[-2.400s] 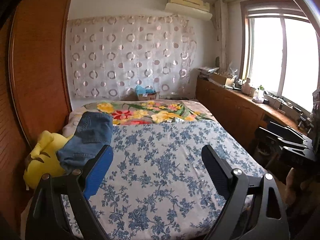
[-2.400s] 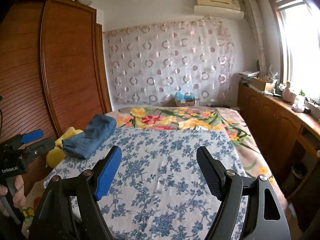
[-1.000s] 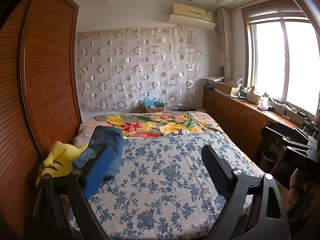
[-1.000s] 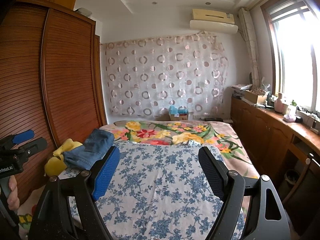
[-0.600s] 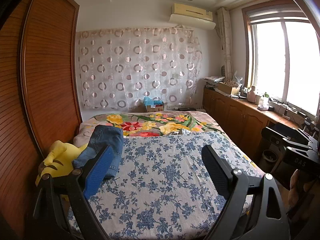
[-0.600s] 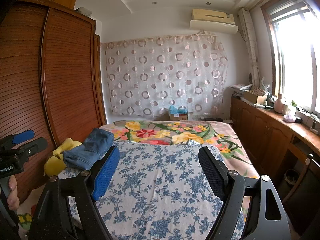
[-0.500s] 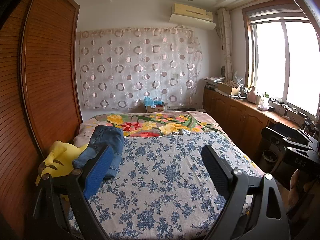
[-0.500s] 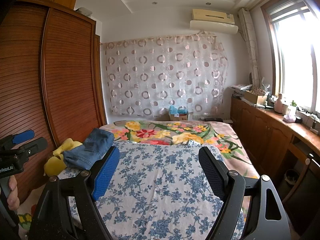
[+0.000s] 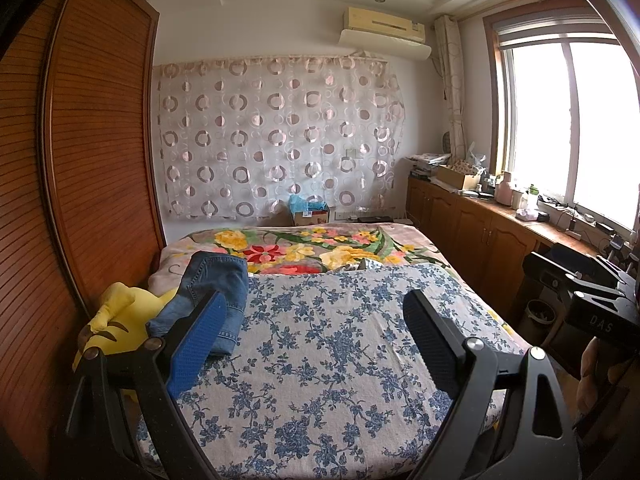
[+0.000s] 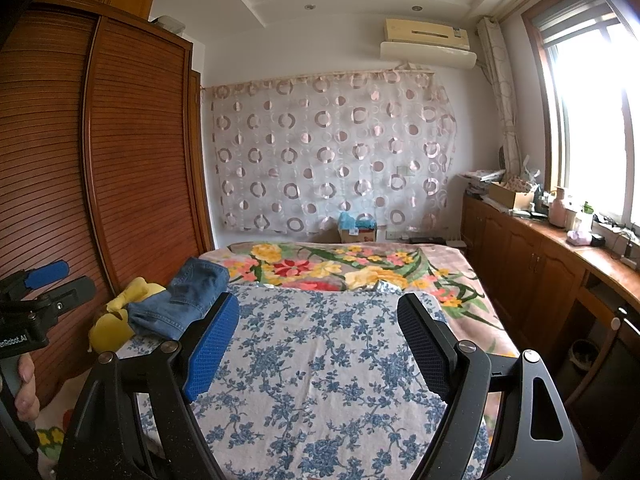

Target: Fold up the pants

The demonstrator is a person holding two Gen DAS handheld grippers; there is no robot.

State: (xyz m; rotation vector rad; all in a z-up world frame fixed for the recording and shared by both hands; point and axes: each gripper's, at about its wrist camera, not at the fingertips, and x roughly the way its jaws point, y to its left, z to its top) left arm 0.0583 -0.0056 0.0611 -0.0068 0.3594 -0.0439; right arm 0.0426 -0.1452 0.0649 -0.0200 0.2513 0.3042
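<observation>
Standing at the foot of the bed (image 9: 320,360), both pairs of tongs hover above its blue-flowered white sheet, neither touching anything. The left tongs (image 9: 312,336) are spread wide with nothing between the jaws; the right tongs (image 10: 316,340) are likewise spread wide and empty.

The blue denim pants (image 9: 208,296), bundled into a thick, roughly folded heap, lie at the far left edge of the bed, resting partly on a yellow plush toy (image 9: 116,324) beside the brown slatted wardrobe (image 9: 100,140). In both wrist views the heap sits left of and beyond the blue-padded left jaw, well apart from the fingertips. Its long axis runs from the near left edge toward the head of the bed, slanting slightly inward.

Judgement: the left tongs are the nearer pair, since they stand on the wardrobe side, as the right wrist view (image 10: 44,292) shows. The coming reach must go forward and leftward for either hand.
</observation>
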